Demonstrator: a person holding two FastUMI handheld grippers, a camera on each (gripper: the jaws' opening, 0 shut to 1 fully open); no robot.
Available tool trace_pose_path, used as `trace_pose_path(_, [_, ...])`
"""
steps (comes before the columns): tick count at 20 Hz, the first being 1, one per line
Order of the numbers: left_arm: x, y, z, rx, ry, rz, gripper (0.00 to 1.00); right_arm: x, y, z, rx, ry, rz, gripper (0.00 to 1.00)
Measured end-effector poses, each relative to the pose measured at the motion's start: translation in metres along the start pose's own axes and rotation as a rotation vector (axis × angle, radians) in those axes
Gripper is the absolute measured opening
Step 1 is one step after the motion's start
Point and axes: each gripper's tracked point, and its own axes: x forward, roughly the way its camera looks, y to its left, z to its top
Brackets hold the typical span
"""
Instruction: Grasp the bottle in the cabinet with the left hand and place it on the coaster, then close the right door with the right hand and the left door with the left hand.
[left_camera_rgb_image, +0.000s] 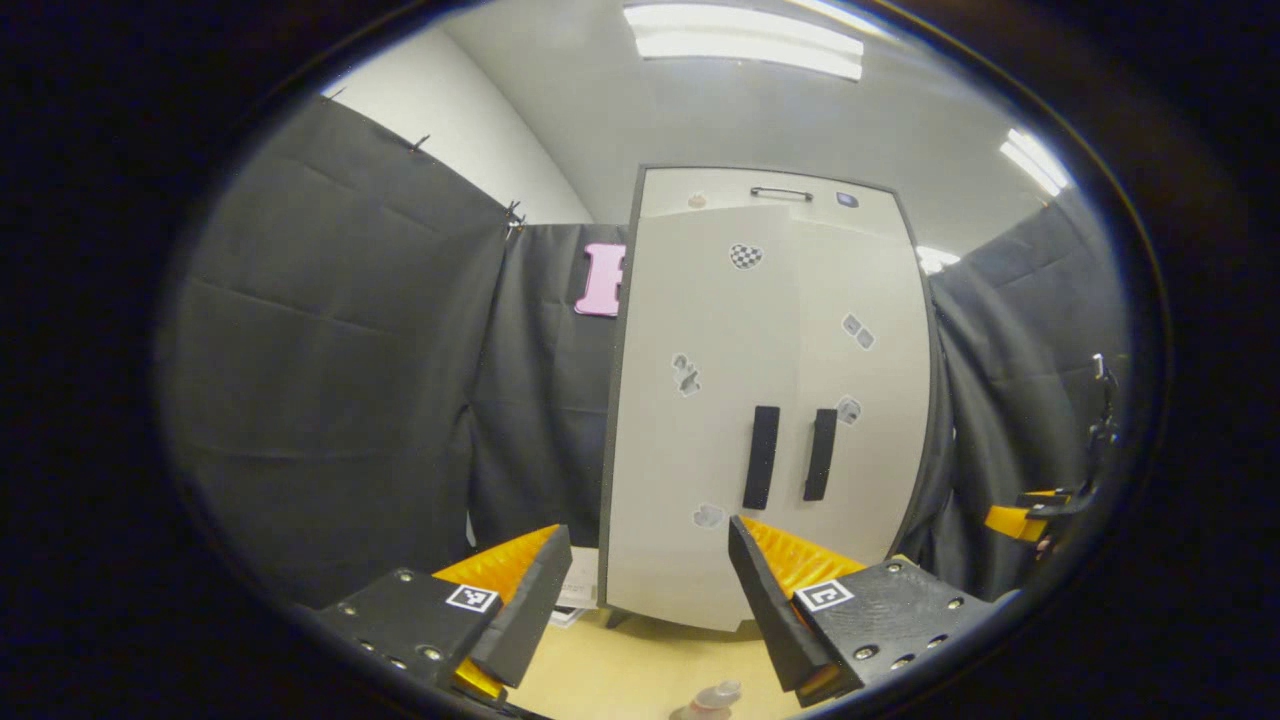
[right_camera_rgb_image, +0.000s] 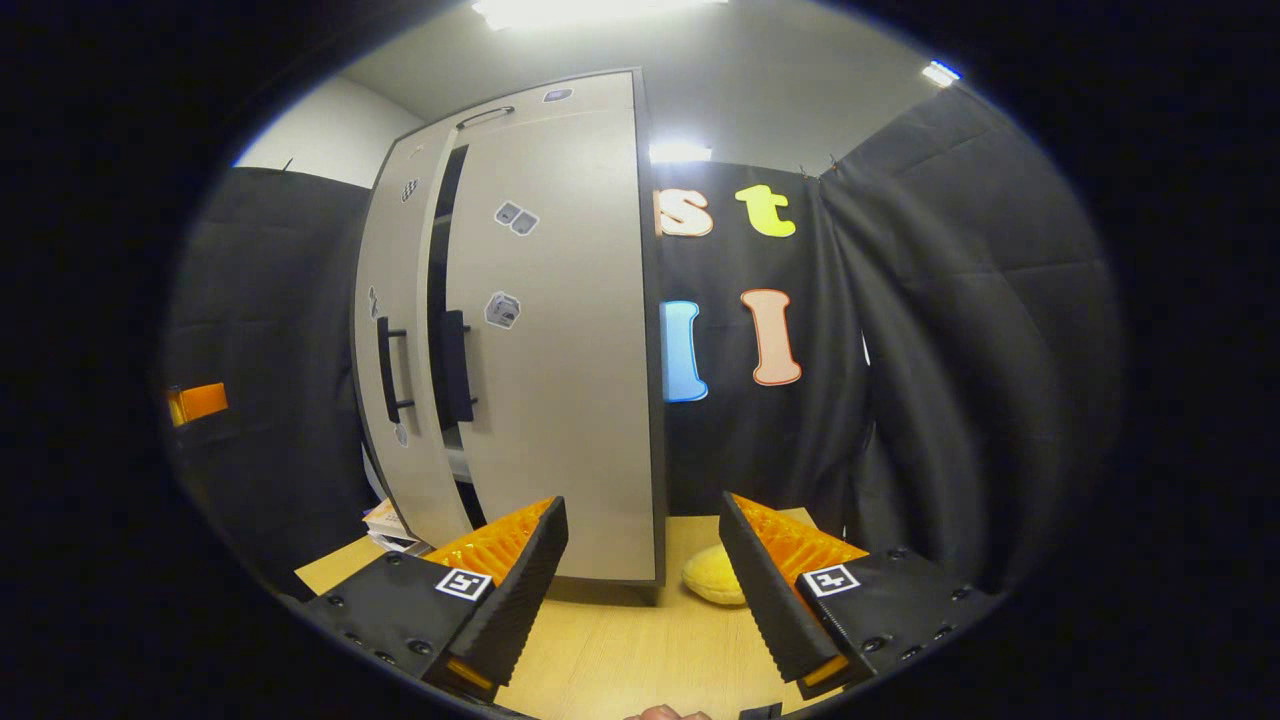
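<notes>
Left gripper view: the cabinet (left_camera_rgb_image: 770, 400) stands at centre frame, its left door (left_camera_rgb_image: 705, 420) and right door (left_camera_rgb_image: 865, 400) appearing nearly flush, the two dark handles (left_camera_rgb_image: 790, 455) side by side. The left gripper (left_camera_rgb_image: 640, 600) sits at the bottom, fingers apart and empty. The bottle's (left_camera_rgb_image: 712, 698) cap shows at the bottom edge on the wooden table (left_camera_rgb_image: 640, 670); the coaster under it cannot be made out. The other gripper (left_camera_rgb_image: 1030, 515) appears at the right edge.

Right gripper view: the cabinet (right_camera_rgb_image: 520, 330) fills centre left, with a dark gap between the doors, so at least one is ajar. The right gripper (right_camera_rgb_image: 640, 590) is at the bottom, fingers spread, holding nothing. A yellow object (right_camera_rgb_image: 712, 577) lies on the table just beside the cabinet.

Risk: a push landing on a handle rather than the panel could leave the gap unclosed; a low sweep of the left gripper could topple the bottle.
</notes>
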Motion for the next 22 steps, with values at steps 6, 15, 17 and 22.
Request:
trace_pose_path(6, [-0.008, -0.014, 0.012, 0.006, -0.033, -0.048, 0.96, -0.019, -0.007, 0.0, 0.033, -0.011, -0.049, 0.97])
trace_pose_path(15, [-0.026, 0.028, -0.014, 0.014, 0.021, -0.045, 0.96, -0.042, 0.017, 0.009, 0.016, -0.033, -0.078, 0.97])
trace_pose_path(17, [-0.024, 0.035, -0.016, 0.013, 0.018, -0.057, 0.96, -0.044, 0.02, 0.01, 0.015, -0.034, -0.092, 0.97])
trace_pose_path(22, [-0.027, 0.054, -0.032, 0.06, 0.025, -0.054, 0.91, -0.046, 0.028, -0.003, -0.012, 0.018, -0.109, 0.97])
